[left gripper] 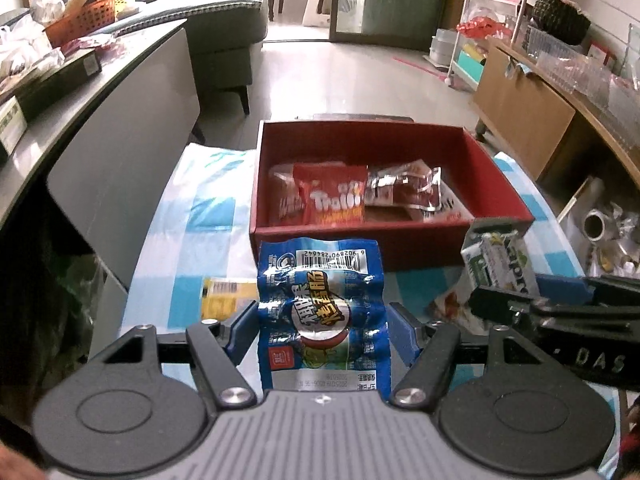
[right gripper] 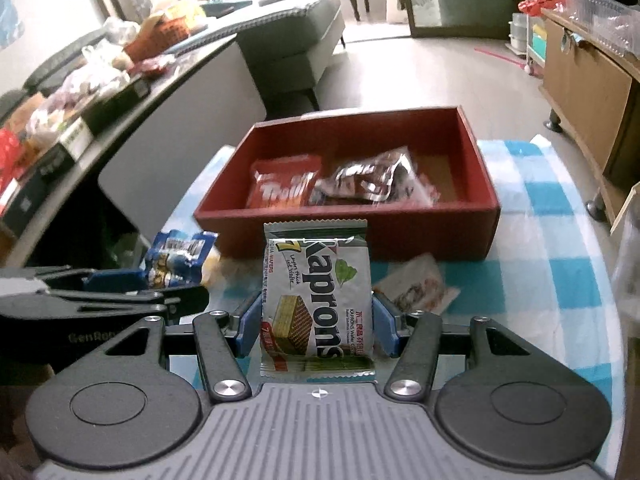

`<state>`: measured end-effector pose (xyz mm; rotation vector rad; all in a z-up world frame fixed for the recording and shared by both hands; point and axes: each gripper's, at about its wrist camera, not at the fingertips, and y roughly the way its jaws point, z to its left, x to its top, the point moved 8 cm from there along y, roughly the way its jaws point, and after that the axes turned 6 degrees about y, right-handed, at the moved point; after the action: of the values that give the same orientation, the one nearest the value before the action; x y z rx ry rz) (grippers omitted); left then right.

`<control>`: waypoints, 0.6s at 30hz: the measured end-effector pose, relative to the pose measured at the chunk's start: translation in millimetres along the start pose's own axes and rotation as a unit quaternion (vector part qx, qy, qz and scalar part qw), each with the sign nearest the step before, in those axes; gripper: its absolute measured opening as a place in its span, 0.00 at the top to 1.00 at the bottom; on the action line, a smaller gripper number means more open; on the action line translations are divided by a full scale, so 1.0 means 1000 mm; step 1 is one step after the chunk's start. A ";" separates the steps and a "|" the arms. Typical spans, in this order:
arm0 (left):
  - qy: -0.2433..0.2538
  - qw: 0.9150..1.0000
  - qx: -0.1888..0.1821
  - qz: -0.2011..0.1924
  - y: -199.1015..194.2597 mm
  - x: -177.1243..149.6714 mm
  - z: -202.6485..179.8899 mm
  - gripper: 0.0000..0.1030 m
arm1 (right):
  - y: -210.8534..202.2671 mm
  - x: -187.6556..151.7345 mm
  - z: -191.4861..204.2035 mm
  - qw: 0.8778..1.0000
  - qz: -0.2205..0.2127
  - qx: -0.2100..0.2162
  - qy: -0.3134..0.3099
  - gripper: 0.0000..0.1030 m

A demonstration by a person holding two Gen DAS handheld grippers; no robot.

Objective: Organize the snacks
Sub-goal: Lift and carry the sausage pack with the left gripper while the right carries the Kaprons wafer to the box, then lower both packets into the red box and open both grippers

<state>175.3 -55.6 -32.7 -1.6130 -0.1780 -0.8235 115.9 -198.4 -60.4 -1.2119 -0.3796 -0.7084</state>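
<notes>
My left gripper [left gripper: 322,320] is shut on a blue sausage packet [left gripper: 320,280] and holds it above the table, just before the red box [left gripper: 360,236]. My right gripper [right gripper: 318,320] is shut on a green-and-white Kaprons wafer packet [right gripper: 316,292], also short of the red box [right gripper: 400,228]. The box holds a red Trolli bag [left gripper: 334,196] and a silver-and-red packet [left gripper: 408,188]. In the left wrist view the right gripper with its wafer packet [left gripper: 500,264] shows at right. In the right wrist view the left gripper's blue packet [right gripper: 178,256] shows at left.
A blue-and-white checked cloth [right gripper: 540,264] covers the table. A yellow packet [left gripper: 224,296] and a flat pale packet [right gripper: 416,288] lie on it before the box. A dark counter [left gripper: 100,92] with bags and a basket stands at left, a wooden cabinet [left gripper: 520,108] at right.
</notes>
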 end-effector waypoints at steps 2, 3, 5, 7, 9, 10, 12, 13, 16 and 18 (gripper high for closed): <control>0.002 1.000 0.001 -0.001 0.005 0.008 -0.001 0.40 | 0.001 0.009 -0.002 1.000 -0.008 -0.001 0.002 0.37; 0.003 1.000 0.003 -0.001 0.008 0.011 -0.002 0.40 | 0.002 0.015 -0.003 1.000 -0.012 0.000 0.004 0.37; 0.006 1.000 0.005 -0.003 0.013 0.020 -0.003 0.40 | 0.004 0.023 -0.004 1.000 -0.016 0.003 0.007 0.37; 0.007 1.000 0.006 -0.007 0.017 0.029 -0.004 0.40 | 0.008 0.032 -0.004 1.000 -0.021 0.002 0.007 0.37; 0.007 1.000 0.007 -0.012 0.020 0.039 -0.004 0.39 | 0.012 0.041 -0.005 1.000 -0.024 0.003 0.008 0.38; 0.007 1.000 0.008 -0.014 0.023 0.044 -0.005 0.39 | 0.014 0.045 -0.005 1.000 -0.026 0.002 0.008 0.38; 0.009 1.000 0.012 -0.018 0.029 0.055 -0.005 0.40 | 0.018 0.052 -0.007 1.000 -0.029 0.000 0.009 0.38; 0.011 1.000 0.015 -0.019 0.032 0.060 -0.005 0.40 | 0.020 0.056 -0.008 0.999 -0.031 -0.002 0.011 0.38; 0.012 0.999 0.021 -0.023 0.043 0.073 -0.005 0.40 | 0.029 0.068 -0.013 0.999 -0.034 -0.006 0.014 0.37; 0.012 0.999 0.024 -0.023 0.050 0.079 -0.005 0.40 | 0.035 0.075 -0.016 0.999 -0.034 -0.009 0.017 0.38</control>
<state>257.9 -98.2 -25.8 -1.5588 -0.2177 -0.8681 192.6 -228.7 -44.5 -1.2076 -0.3882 -0.7915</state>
